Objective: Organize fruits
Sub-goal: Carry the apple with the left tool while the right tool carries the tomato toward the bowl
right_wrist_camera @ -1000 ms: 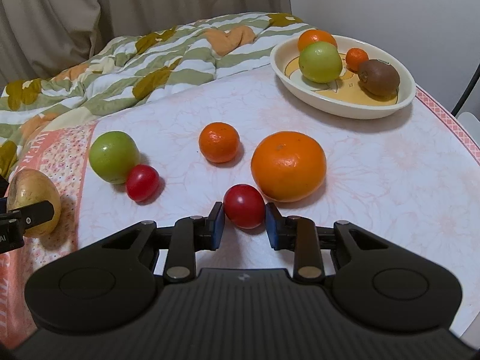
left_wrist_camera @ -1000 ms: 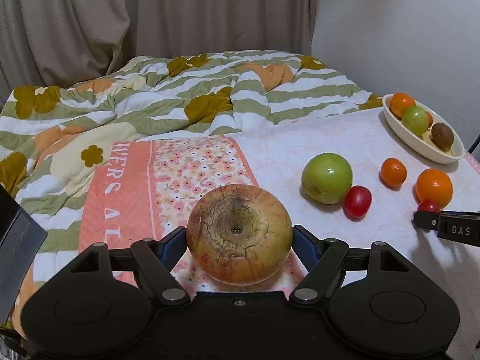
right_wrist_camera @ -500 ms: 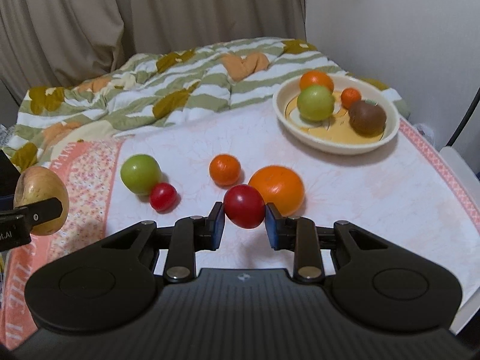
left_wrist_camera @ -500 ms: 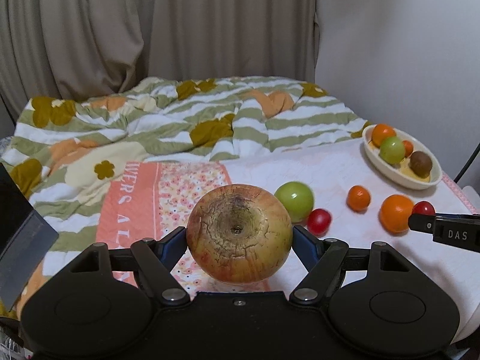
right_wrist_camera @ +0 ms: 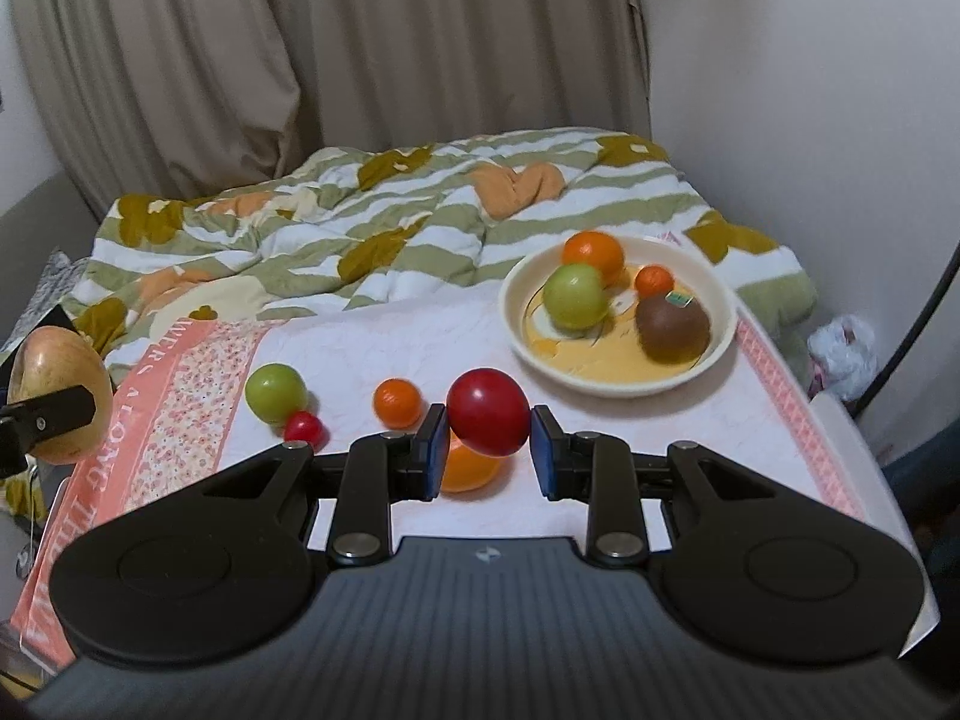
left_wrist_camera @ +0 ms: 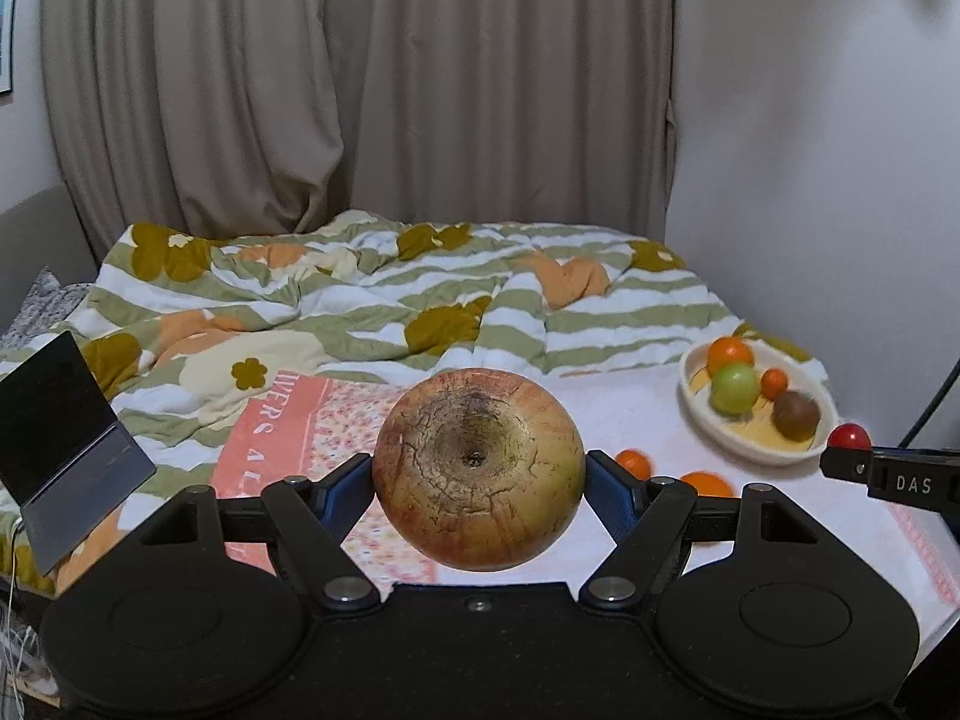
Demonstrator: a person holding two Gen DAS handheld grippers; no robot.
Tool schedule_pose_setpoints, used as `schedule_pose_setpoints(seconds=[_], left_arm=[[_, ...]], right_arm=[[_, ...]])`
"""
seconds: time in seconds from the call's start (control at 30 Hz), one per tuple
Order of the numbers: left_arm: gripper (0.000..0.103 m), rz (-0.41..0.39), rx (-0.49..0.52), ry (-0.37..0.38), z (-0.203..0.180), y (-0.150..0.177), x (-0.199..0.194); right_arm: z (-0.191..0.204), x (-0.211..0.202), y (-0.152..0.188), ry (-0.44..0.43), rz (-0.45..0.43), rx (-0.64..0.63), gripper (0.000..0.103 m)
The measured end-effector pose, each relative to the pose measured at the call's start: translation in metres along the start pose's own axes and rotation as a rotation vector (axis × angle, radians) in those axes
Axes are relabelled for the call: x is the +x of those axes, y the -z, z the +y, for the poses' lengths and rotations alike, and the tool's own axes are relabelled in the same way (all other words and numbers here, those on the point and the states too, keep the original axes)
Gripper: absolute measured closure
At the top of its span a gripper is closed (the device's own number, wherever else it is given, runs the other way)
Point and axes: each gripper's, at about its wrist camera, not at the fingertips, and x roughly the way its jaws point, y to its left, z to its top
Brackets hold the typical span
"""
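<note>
Two fruits are off the bench at once, one in each gripper, which fits a plan of carrying both to the bowl [right_wrist_camera: 621,387] in a single trip. The left gripper [left_wrist_camera: 478,477] has its jaws spread wide and pressed against the flanks of the large yellow-red apple [left_wrist_camera: 478,468]; the stem pit faces the camera, so the pads meet the fruit at its broadest part, where a round, heavy thing is least likely to roll out. The right gripper [right_wrist_camera: 487,441] has its jaws set narrow around the red fruit [right_wrist_camera: 488,411], a small smooth ball gripped at its middle and held above the large orange [right_wrist_camera: 468,471], which lies on the bench just beneath.

The bowl sits at the far right of the bench and already holds an orange, a green apple [right_wrist_camera: 574,295], a small tangerine and a brown kiwi [right_wrist_camera: 672,324], so it looks to be the collecting place. Left on the bench are another green apple [right_wrist_camera: 275,393] with a small red fruit [right_wrist_camera: 305,427] touching it, and a small orange [right_wrist_camera: 396,402] nearby. The red fruit is near the bowl's near rim; the big apple hangs well to the left, over the floral cloth [left_wrist_camera: 300,432]. The bowl's open space looks to be at its near side, the likeliest spot for both
</note>
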Motion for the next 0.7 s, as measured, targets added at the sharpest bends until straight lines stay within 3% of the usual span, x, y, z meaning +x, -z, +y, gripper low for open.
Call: schedule_pose_setpoints(seconds=[0.27, 0.7], left_arm=[[0.024, -0.032, -0.034, -0.016, -0.065, -0.01, -0.007], [0.024, 0.019, 0.002, 0.093, -0.157, -0.023, 0.038]], right_arm=[[-0.059, -0.012, -0.02, -0.059, -0.029, -0.077, 0.059], [-0.134, 0.01, -0.045, -0.073, -0.021, -0.117, 0.059]])
